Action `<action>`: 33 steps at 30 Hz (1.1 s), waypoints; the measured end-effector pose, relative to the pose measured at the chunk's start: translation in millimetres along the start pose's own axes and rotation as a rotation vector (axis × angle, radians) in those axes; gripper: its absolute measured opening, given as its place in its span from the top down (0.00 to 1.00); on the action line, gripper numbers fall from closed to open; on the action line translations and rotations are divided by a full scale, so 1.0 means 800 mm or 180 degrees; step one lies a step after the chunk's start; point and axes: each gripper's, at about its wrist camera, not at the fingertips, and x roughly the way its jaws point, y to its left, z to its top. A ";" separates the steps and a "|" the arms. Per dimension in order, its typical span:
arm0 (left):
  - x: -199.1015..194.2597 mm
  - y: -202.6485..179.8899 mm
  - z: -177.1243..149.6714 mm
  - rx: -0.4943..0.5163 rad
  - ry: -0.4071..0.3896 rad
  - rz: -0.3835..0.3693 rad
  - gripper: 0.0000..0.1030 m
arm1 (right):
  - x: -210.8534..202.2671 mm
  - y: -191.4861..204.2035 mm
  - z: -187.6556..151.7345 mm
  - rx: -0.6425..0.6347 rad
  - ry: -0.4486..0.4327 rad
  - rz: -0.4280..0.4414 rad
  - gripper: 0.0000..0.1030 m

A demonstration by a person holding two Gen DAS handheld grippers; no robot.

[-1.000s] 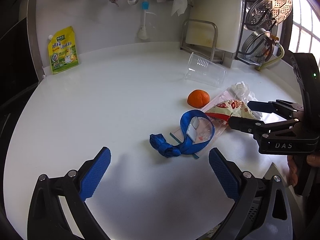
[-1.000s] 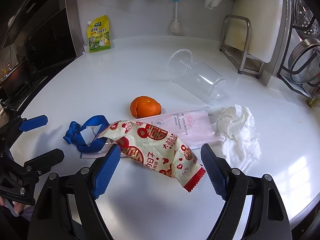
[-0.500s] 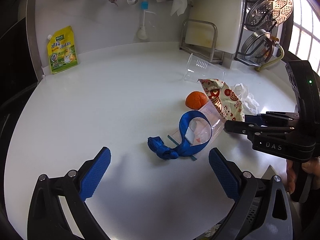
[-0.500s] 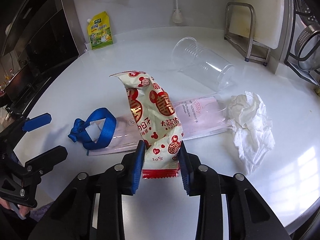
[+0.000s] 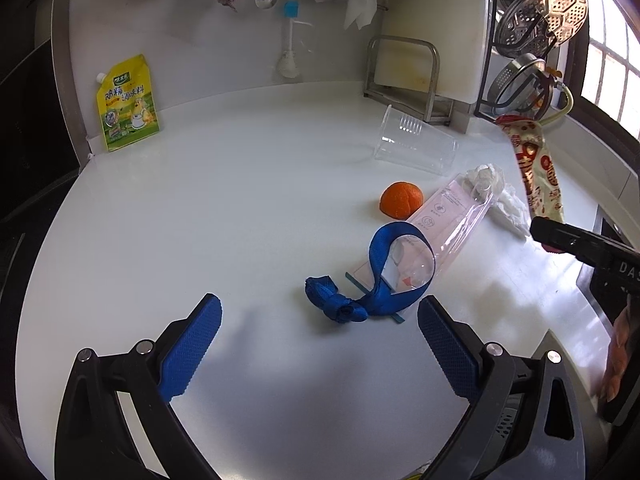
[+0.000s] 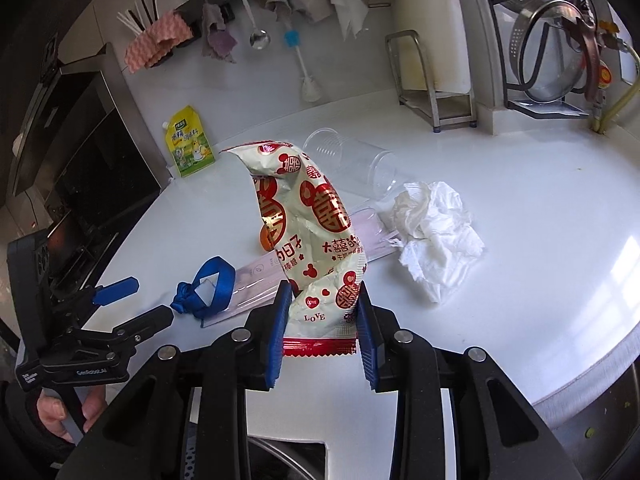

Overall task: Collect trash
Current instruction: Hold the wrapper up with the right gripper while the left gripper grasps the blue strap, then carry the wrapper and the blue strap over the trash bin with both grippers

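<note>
My right gripper is shut on a cream-and-red candy wrapper and holds it upright above the white counter; the wrapper also shows at the right of the left wrist view. My left gripper is open and empty, just short of a knotted blue ribbon. The ribbon lies on a clear plastic sleeve. An orange peel, a crumpled white tissue and a clear plastic cup on its side lie behind.
A yellow seasoning pouch leans on the back wall at the left. A cutting board in a metal rack and a dish rack stand at the back right. The counter's front edge curves off at the right.
My right gripper has closed on the candy wrapper and lifted it off the counter, drawing back to the right. The left gripper has stayed still and open.
</note>
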 end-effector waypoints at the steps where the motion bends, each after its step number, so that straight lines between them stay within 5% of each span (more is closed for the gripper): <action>1: 0.003 0.000 0.001 0.0012 0.0016 0.0020 0.06 | -0.002 -0.002 0.001 0.0032 -0.0019 0.0015 0.71; 12: 0.036 -0.016 0.015 -0.0037 0.0241 0.0039 0.08 | -0.009 -0.016 0.004 0.0285 -0.0081 0.0275 0.71; 23: 0.039 -0.015 0.013 -0.0065 0.0295 -0.0093 0.66 | -0.007 -0.018 0.004 0.0289 -0.0063 0.0261 0.71; 33: 0.019 0.004 0.021 -0.0170 0.0180 -0.0140 0.76 | -0.007 -0.015 0.003 0.0268 -0.0078 0.0218 0.71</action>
